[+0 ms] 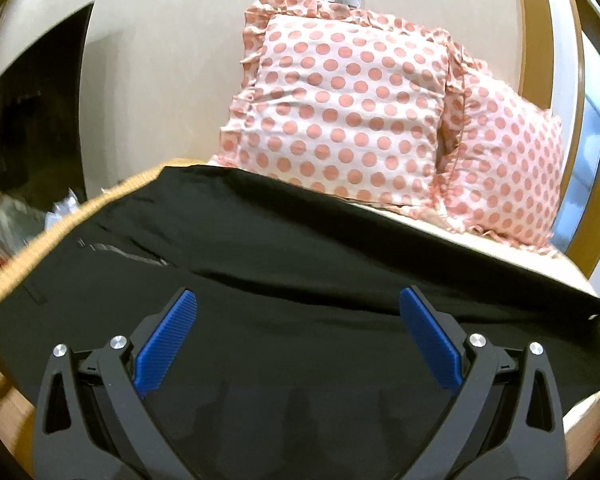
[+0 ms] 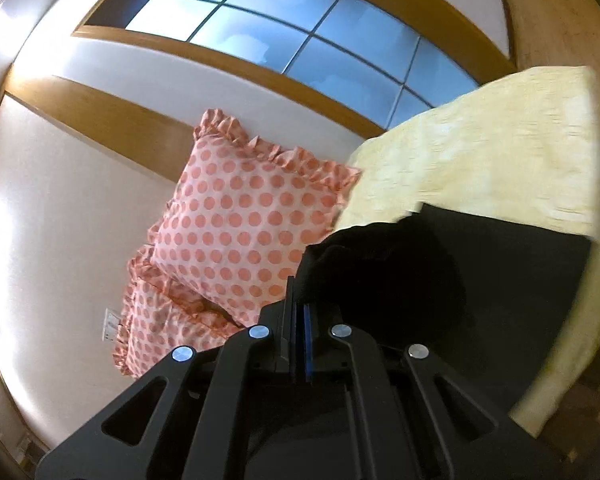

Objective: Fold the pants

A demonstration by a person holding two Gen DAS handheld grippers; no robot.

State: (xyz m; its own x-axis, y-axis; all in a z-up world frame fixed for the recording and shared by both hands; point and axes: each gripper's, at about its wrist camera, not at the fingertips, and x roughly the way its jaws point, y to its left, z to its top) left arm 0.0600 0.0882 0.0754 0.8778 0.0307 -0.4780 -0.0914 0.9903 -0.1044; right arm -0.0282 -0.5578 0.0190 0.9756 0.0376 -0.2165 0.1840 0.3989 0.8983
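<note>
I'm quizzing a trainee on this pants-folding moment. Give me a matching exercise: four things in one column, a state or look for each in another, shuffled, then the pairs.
Things:
1. left gripper
2. right gripper
3. pants
4. pillow

States:
A. white with pink dots, ruffled edge
B. jaws shut on black cloth
C. black, spread over the bed
D. jaws wide open, nothing between the pads

Pairs: 1-D, 2-B, 3-C, 4-A
</note>
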